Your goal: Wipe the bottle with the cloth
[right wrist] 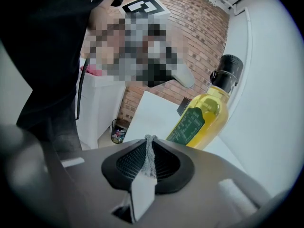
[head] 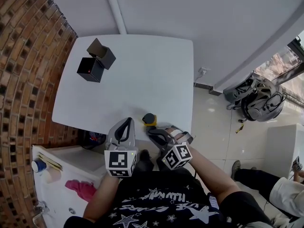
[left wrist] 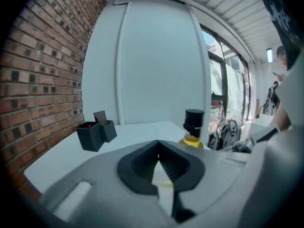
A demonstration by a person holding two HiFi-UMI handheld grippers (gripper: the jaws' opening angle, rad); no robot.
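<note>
A bottle (head: 149, 119) of yellow liquid with a black cap and a green label stands at the near edge of the white table (head: 142, 75). In the right gripper view the bottle (right wrist: 204, 118) rises just beyond my right gripper (right wrist: 150, 139), which is shut on a thin grey strip of cloth (right wrist: 148, 158). My left gripper (left wrist: 158, 144) is shut with nothing seen between its tips; the bottle (left wrist: 193, 127) stands past it to the right, its lower part hidden. In the head view both grippers, left (head: 128, 123) and right (head: 153, 131), hover at the table's front edge, either side of the bottle.
Two black boxes (head: 95, 61) sit at the far left of the table, one with its lid up. A brick wall (head: 23, 80) runs along the left. A white cabinet (head: 71, 175) stands below left, a backpack (head: 256, 99) lies on the floor at right.
</note>
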